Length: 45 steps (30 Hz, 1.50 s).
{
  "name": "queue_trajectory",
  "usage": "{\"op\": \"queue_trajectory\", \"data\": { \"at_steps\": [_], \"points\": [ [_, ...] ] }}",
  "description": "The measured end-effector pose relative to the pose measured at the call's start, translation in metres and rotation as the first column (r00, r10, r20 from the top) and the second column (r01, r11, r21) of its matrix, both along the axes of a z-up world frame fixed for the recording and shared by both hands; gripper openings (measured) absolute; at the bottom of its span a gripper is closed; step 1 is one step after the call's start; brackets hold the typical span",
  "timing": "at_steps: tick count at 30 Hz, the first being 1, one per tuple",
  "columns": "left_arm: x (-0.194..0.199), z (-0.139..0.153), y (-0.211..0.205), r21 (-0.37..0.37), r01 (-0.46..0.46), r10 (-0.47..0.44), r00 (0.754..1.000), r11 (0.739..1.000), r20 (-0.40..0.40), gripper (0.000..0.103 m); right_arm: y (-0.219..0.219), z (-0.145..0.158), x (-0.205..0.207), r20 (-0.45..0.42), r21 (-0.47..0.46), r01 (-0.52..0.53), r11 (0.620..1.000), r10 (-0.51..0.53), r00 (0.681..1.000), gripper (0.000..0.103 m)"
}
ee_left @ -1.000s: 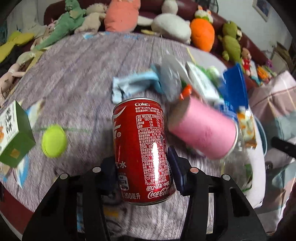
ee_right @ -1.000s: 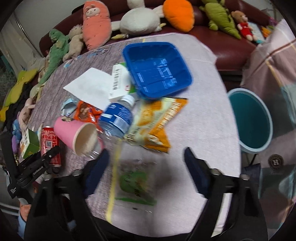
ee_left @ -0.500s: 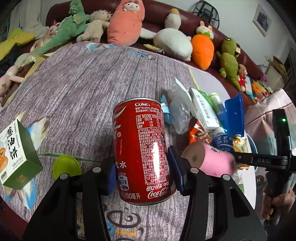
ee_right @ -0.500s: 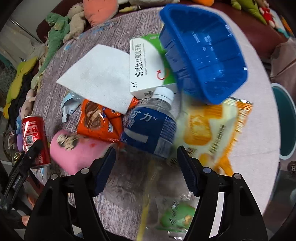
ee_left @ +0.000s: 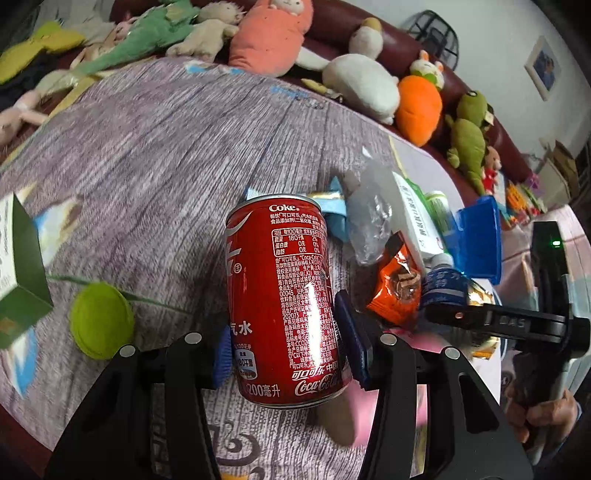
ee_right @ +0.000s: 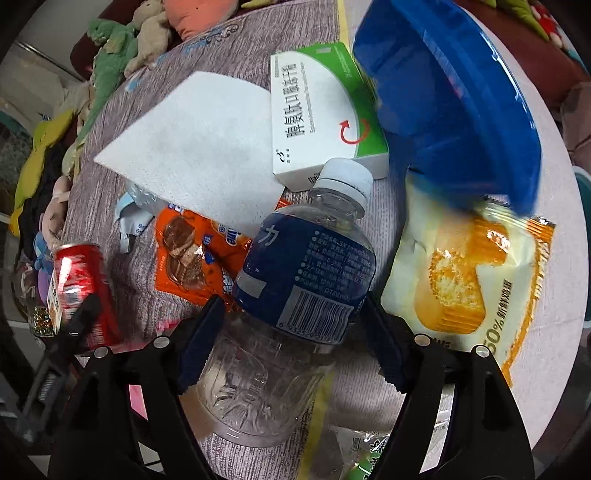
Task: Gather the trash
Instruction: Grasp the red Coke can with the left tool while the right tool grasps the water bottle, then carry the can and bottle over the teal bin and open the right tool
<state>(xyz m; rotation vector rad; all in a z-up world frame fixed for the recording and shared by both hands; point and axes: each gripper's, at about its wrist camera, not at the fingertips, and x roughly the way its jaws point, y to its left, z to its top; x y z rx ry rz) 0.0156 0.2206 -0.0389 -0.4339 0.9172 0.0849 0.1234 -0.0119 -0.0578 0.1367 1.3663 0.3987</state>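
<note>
My left gripper (ee_left: 286, 354) is shut on a red Coke can (ee_left: 284, 295) and holds it upright above the table; the can also shows in the right wrist view (ee_right: 79, 280). My right gripper (ee_right: 288, 332) is open with its jaws on either side of a clear plastic water bottle (ee_right: 291, 295) with a blue label, lying on the table. Whether the pads touch it I cannot tell. Around the bottle lie an orange snack wrapper (ee_right: 192, 254), a yellow cake bag (ee_right: 465, 273), a white-green medicine box (ee_right: 317, 118) and a white napkin (ee_right: 199, 147).
A blue plastic basket (ee_right: 454, 110) stands behind the bottle. A pink cup (ee_left: 406, 398) lies under the can. A green box (ee_left: 18, 266) and a green disc (ee_left: 99, 321) lie at the left. Plush toys (ee_left: 273, 33) line the sofa behind the table.
My right gripper has moved forward and down over the water bottle, so its jaws now straddle it. My left gripper still holds the can, with the pink cup now under it.
</note>
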Motion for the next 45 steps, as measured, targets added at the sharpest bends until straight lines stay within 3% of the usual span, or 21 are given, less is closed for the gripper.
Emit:
{"op": "queue_trajectory", "data": {
  "at_steps": [8, 12, 18, 25, 30, 35, 41, 45],
  "points": [
    [-0.008, -0.014, 0.008, 0.007, -0.163, 0.162, 0.985, 0.987, 0.057, 0.050, 0.000, 0.018, -0.005, 0.053, -0.018, -0.024, 1.000, 0.025, 0.998, 0.072],
    [-0.006, -0.009, 0.011, 0.027, -0.168, 0.165, 0.983, 0.986, 0.076, 0.050, 0.000, 0.026, -0.002, 0.063, -0.016, -0.022, 1.000, 0.022, 0.998, 0.072],
    [0.002, 0.011, 0.013, 0.057, -0.111, 0.106, 0.990, 0.992, 0.091, 0.050, 0.000, 0.060, -0.011, 0.131, 0.025, -0.053, 0.998, 0.050, 0.990, 0.072],
    [0.015, 0.048, -0.038, 0.051, 0.123, -0.127, 0.986, 0.991, 0.107, 0.050, -0.038, 0.115, -0.022, 0.270, 0.041, -0.009, 0.999, -0.002, 0.963, 0.072],
    [0.033, 0.075, -0.100, 0.048, 0.306, -0.310, 0.944, 0.951, 0.114, 0.050, -0.102, 0.140, -0.027, 0.322, 0.061, 0.099, 0.993, -0.113, 0.940, 0.072],
    [0.053, 0.089, -0.183, 0.064, 0.457, -0.461, 0.881, 0.887, 0.103, 0.050, -0.196, 0.152, -0.037, 0.355, 0.077, 0.250, 0.965, -0.261, 0.897, 0.072],
    [0.083, 0.079, -0.269, 0.045, 0.570, -0.571, 0.820, 0.821, 0.041, 0.050, -0.305, 0.131, -0.042, 0.334, 0.060, 0.420, 0.906, -0.414, 0.846, 0.072],
    [0.107, 0.070, -0.333, 0.054, 0.644, -0.645, 0.764, 0.763, -0.011, 0.050, -0.362, 0.108, -0.041, 0.293, 0.089, 0.500, 0.862, -0.502, 0.814, 0.072]
  ]
}}
